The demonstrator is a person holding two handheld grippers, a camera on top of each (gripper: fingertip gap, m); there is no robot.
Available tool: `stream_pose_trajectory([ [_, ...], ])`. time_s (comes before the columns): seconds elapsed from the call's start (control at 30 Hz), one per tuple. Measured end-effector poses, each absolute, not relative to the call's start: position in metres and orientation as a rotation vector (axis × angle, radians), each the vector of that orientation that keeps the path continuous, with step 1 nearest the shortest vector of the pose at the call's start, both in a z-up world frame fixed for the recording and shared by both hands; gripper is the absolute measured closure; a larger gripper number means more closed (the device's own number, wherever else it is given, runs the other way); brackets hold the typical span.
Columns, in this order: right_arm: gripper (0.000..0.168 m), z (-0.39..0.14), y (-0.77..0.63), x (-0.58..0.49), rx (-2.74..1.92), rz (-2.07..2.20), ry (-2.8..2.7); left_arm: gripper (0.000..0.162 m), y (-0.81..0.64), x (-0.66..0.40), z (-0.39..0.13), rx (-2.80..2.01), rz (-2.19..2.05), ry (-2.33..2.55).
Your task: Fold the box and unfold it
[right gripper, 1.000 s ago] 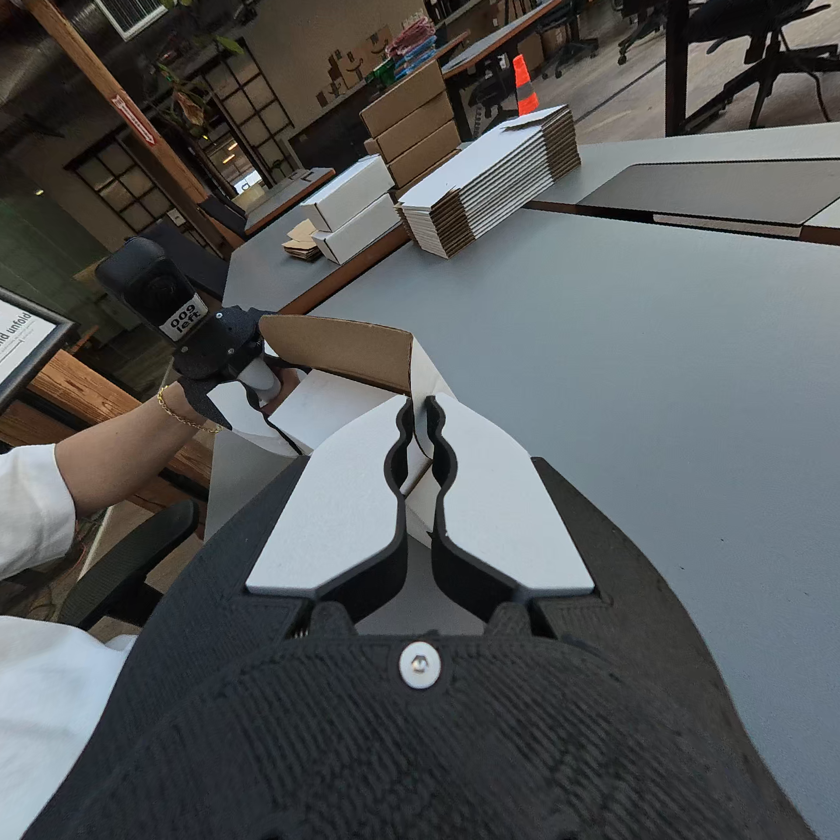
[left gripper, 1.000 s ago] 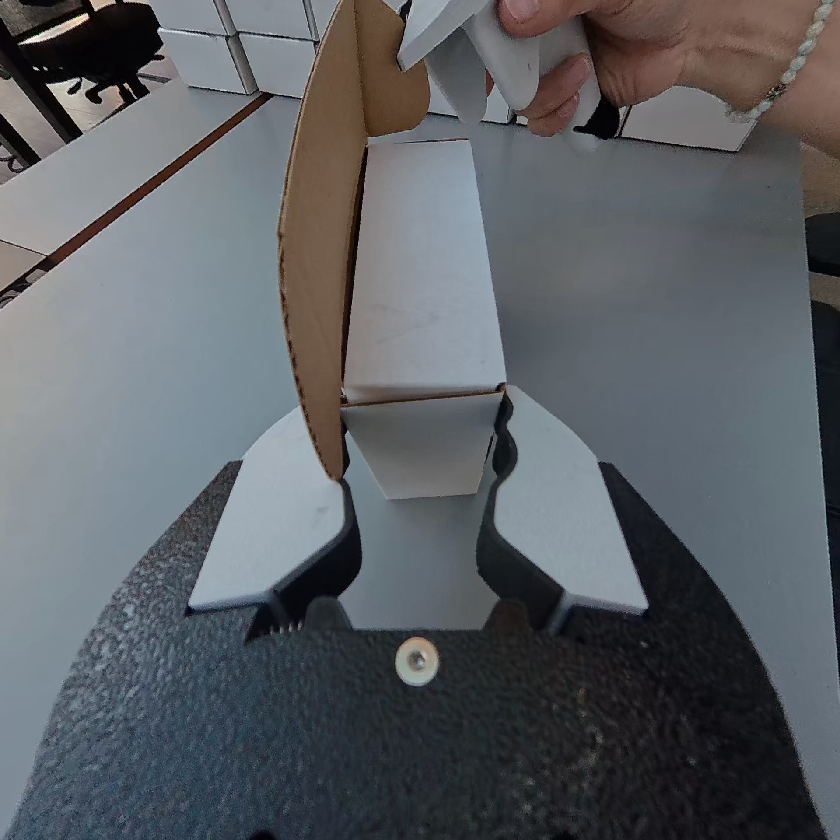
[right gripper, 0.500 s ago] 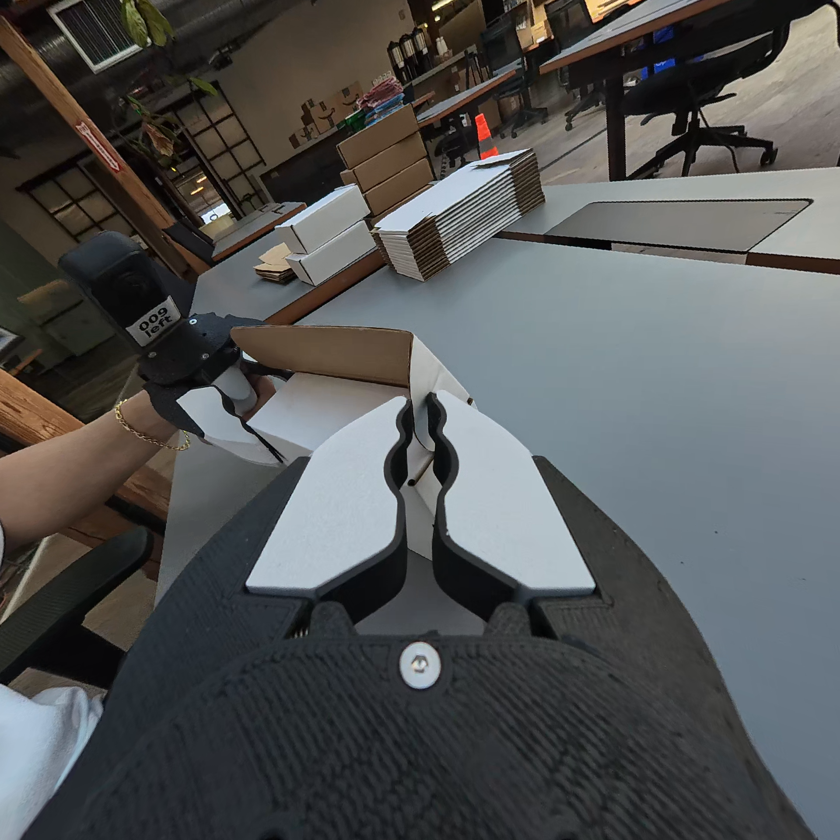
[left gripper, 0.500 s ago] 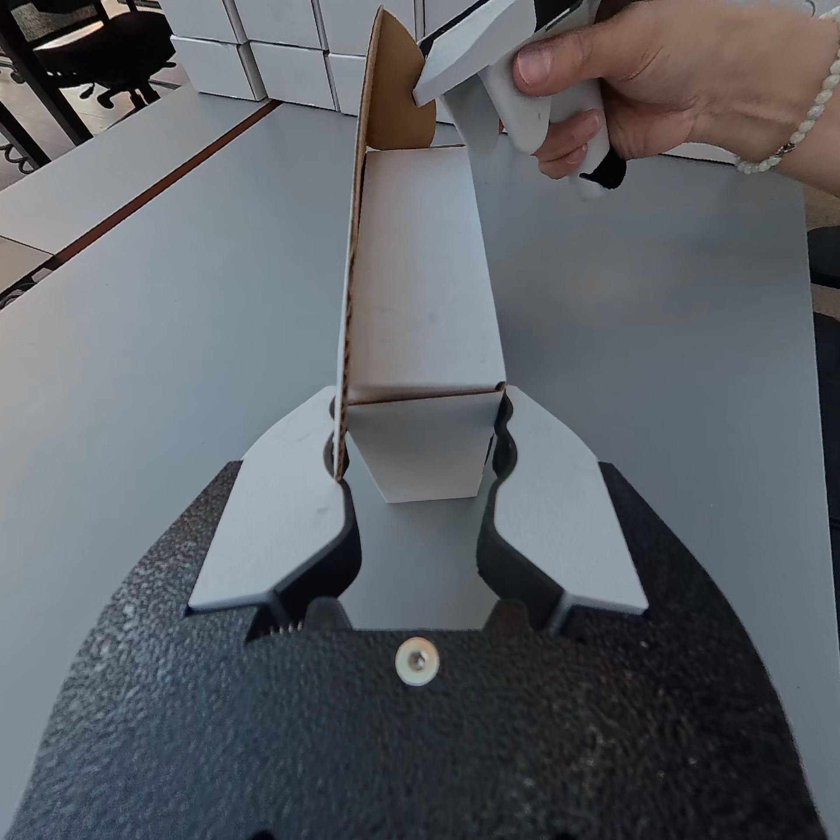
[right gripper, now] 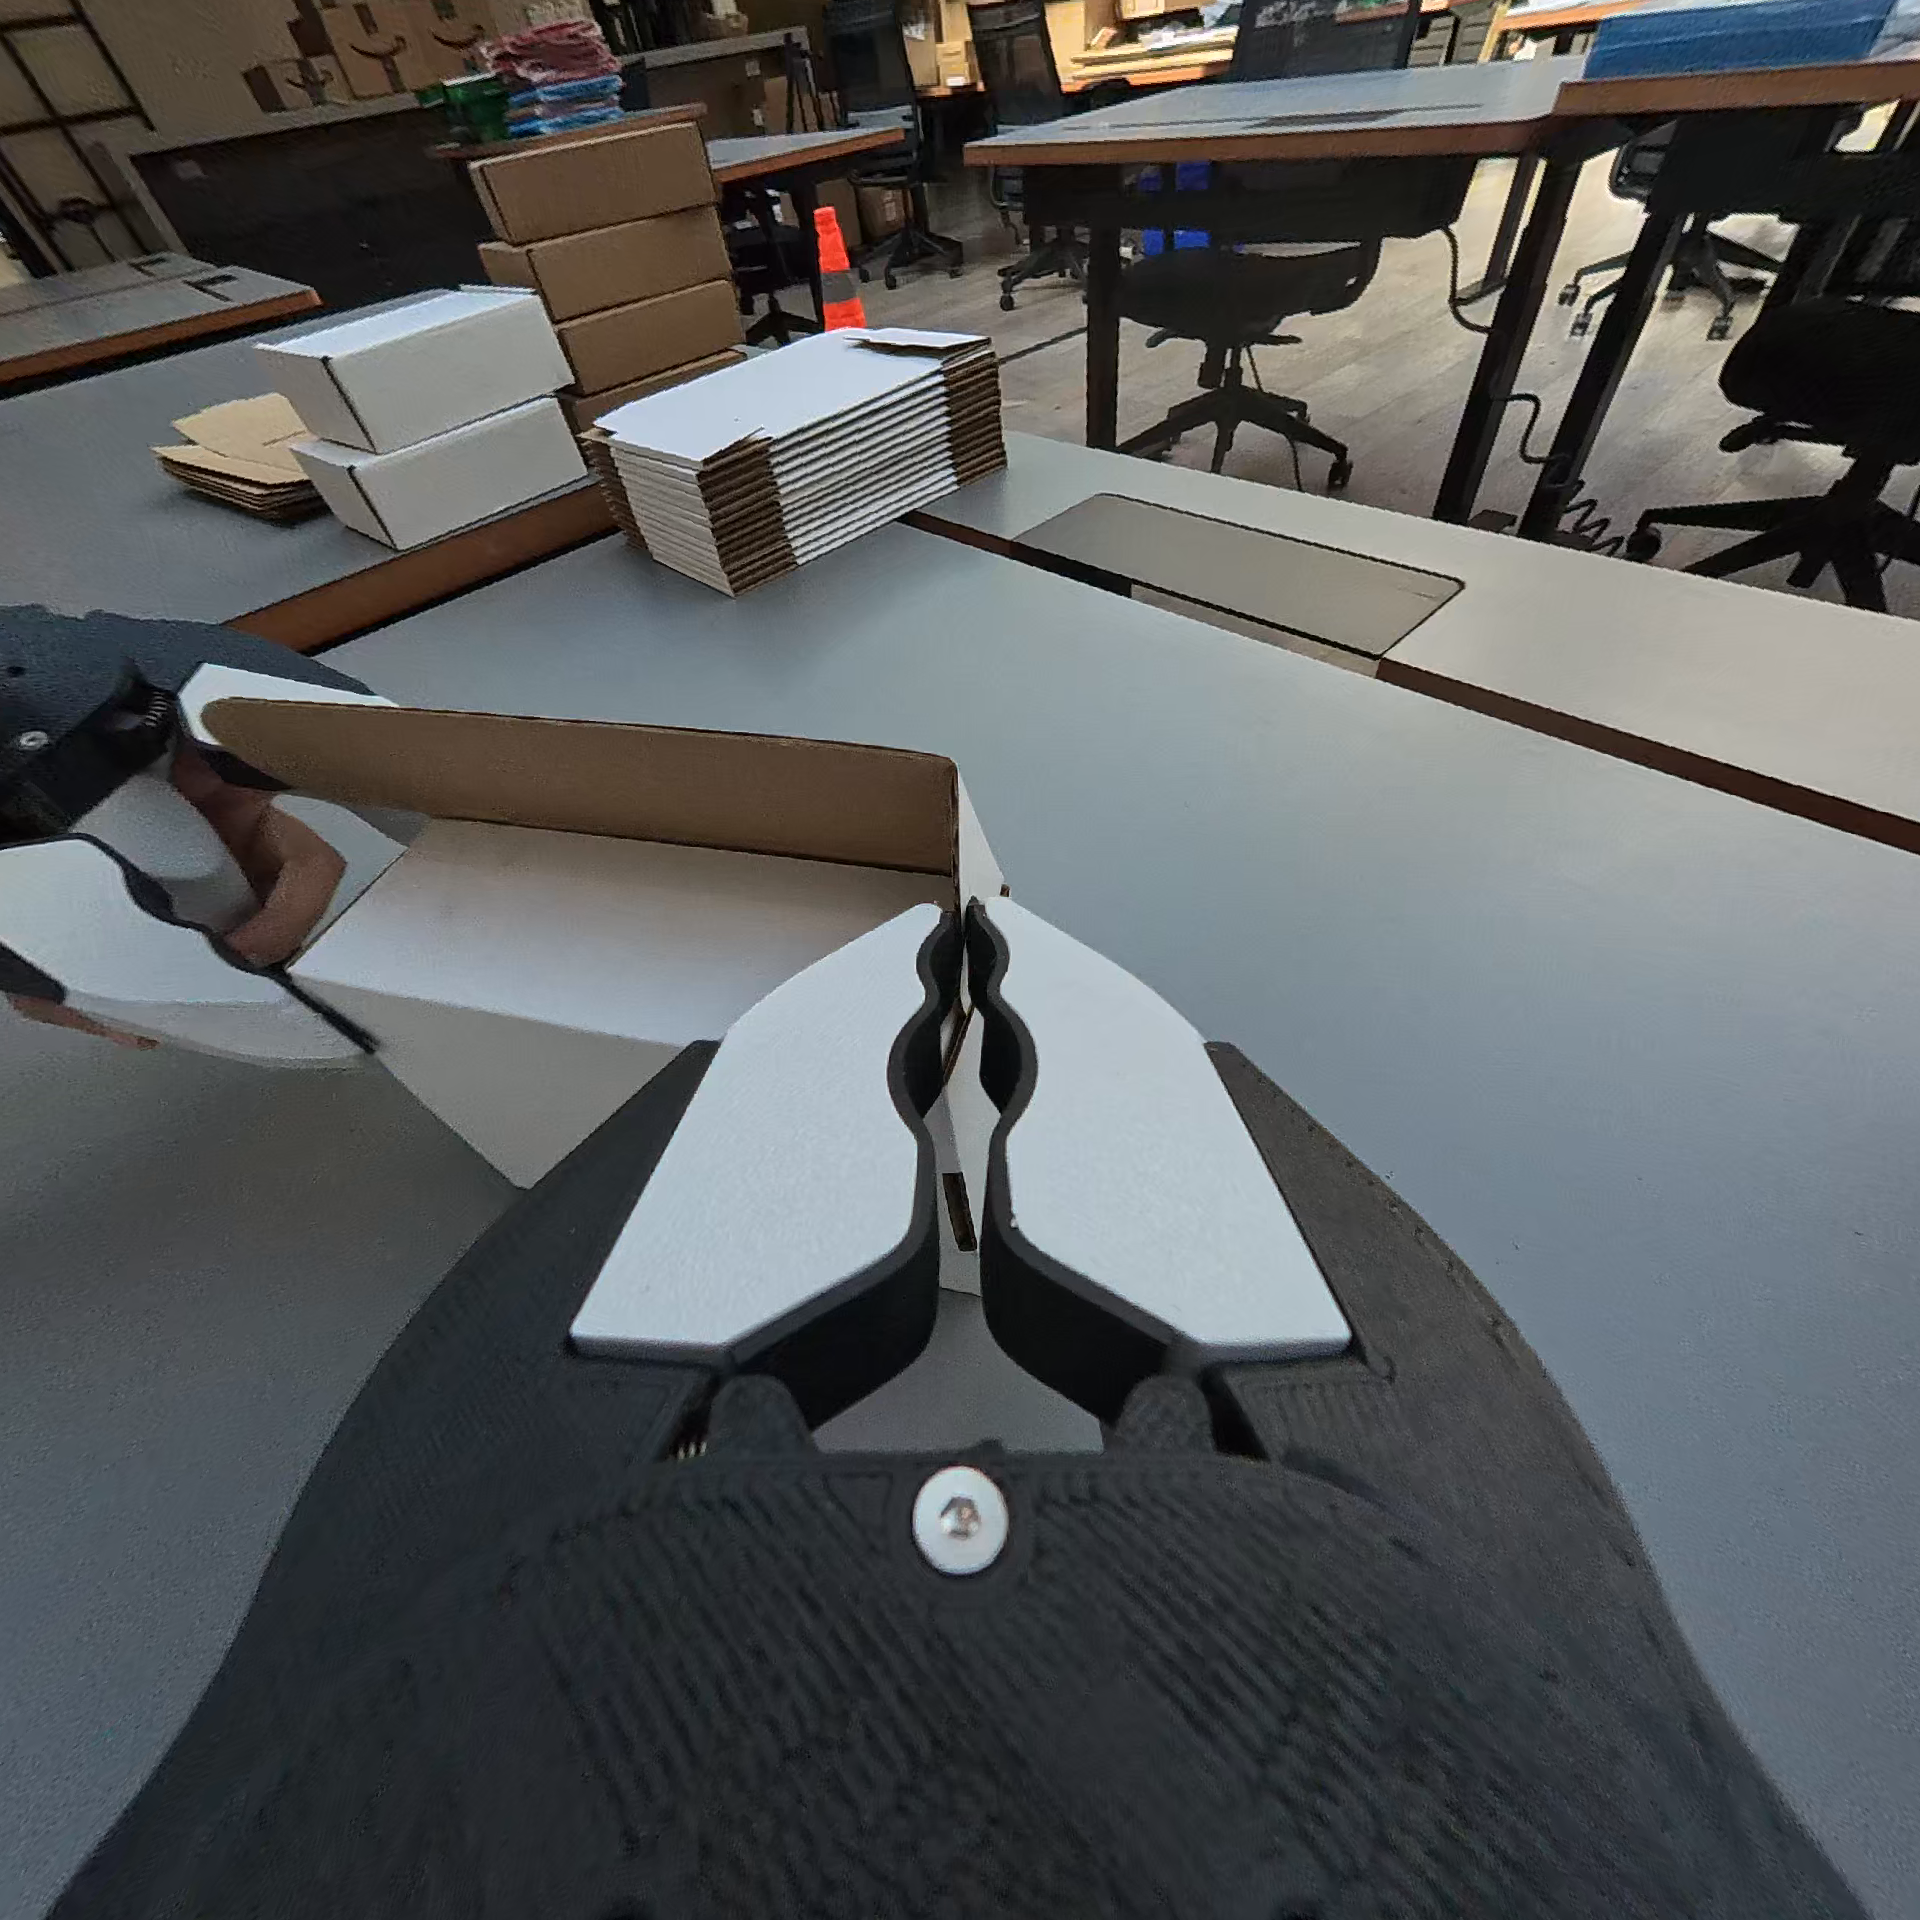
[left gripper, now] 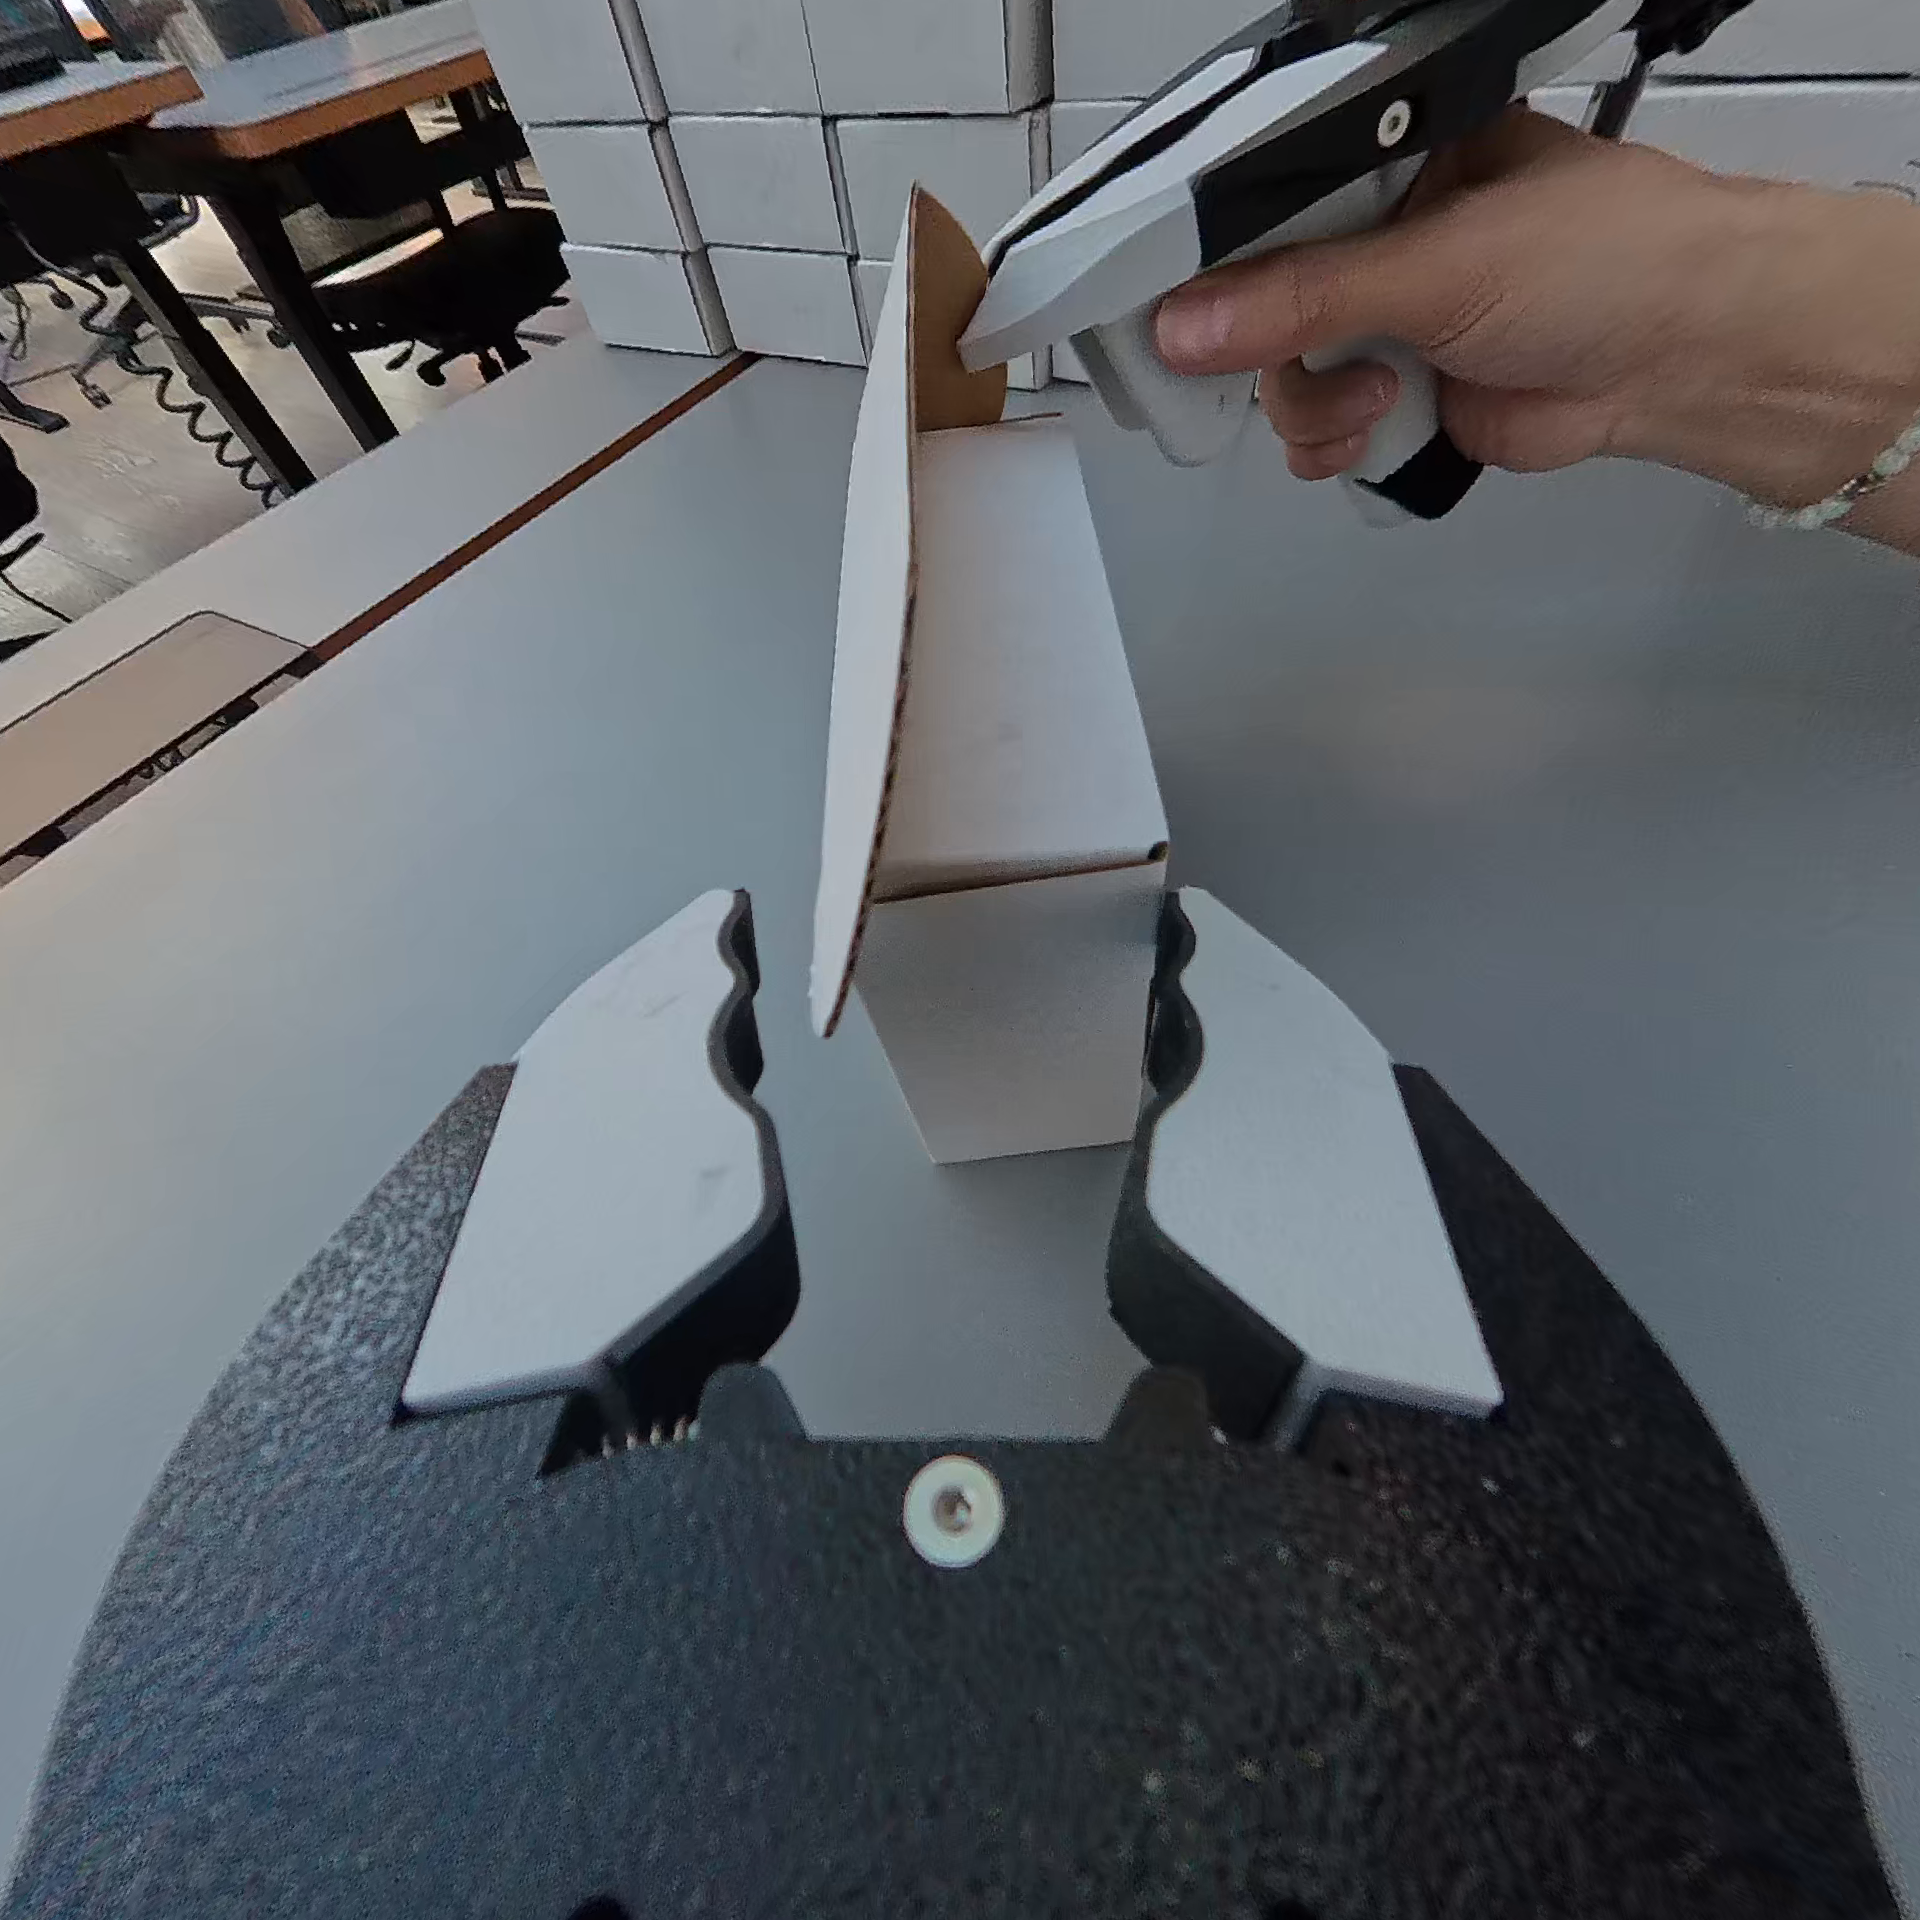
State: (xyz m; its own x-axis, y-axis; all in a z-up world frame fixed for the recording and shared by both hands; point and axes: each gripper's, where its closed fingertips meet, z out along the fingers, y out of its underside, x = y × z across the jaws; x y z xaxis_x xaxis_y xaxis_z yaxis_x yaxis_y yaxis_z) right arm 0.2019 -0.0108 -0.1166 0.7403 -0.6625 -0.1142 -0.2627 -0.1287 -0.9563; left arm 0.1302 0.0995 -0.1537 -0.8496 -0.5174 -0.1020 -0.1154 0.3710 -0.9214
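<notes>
Right gripper (right gripper: 967, 914) clenched on the box (left gripper: 1013, 665) end tab, left gripper (left gripper: 954, 914) released around the near end; tab could tear if yanked.

The box (left gripper: 997, 665) is corrugated cardboard, matt white outside and raw brown inside. The left gripper (left gripper: 951, 1023) has a rough, pebbled black plastic body and smooth matt white fingers (left gripper: 613, 1174). The table (left gripper: 1507, 831) is smooth matt grey. The right gripper (right gripper: 961, 1013) has ribbed, printed-looking black plastic.
</notes>
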Motion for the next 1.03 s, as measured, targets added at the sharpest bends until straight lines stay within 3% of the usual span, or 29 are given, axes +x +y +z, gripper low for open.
stream_pose_trajectory([
  [0.17,0.167,-0.117,-0.006,0.206,-1.716,-0.508,0.778,0.093,0.123,0.113,-0.126,-0.549,-1.541,2.101],
  [0.4,0.167,-0.117,0.001,0.203,-1.732,-0.522,0.767,0.139,0.138,0.105,-0.102,-0.471,-1.462,1.939],
  [0.57,0.167,-0.117,0.001,0.202,-1.733,-0.515,0.768,0.142,0.133,0.113,-0.11,-0.507,-1.461,1.936],
  [0.63,0.167,-0.117,0.0,0.202,-1.741,-0.524,0.767,0.159,0.132,0.115,-0.111,-0.528,-1.48,1.916],
  [0.8,0.167,-0.117,0.0,0.203,-1.734,-0.548,0.786,0.16,0.135,0.122,-0.107,-0.635,-1.494,1.842],
  [1.03,0.166,-0.116,0.006,0.195,-1.678,-0.596,0.815,0.16,0.15,0.143,-0.104,-1.132,-1.413,1.774],
])
